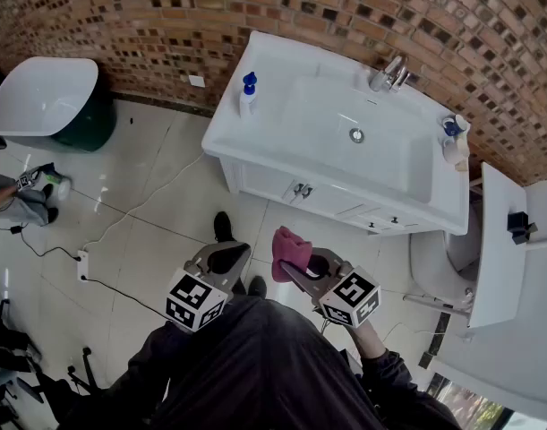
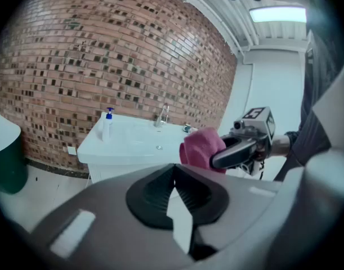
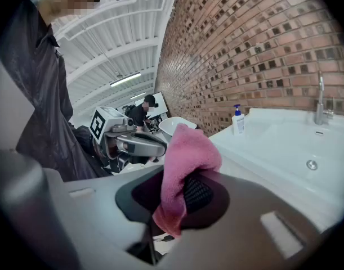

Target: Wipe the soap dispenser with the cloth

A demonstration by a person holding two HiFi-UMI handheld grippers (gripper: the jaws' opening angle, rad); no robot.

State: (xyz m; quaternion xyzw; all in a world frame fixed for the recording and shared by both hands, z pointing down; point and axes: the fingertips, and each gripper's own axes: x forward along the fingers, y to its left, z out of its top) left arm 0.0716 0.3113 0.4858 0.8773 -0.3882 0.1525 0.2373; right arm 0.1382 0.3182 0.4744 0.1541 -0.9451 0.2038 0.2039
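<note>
While my right gripper (image 1: 295, 271) clamps the pink cloth (image 1: 288, 245), my left gripper (image 1: 226, 256) sits with jaws pressed together, empty. The soap dispenser (image 1: 248, 93) stands upright on the washbasin (image 1: 282, 65) at its far-left corner, well apart from both.

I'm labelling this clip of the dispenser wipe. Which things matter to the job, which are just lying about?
Job: soap dispenser, pink cloth clamped in the right gripper, left gripper, shut and empty.
Lying about: faucet, cup by the basin, white tub, floor power strip.
</note>
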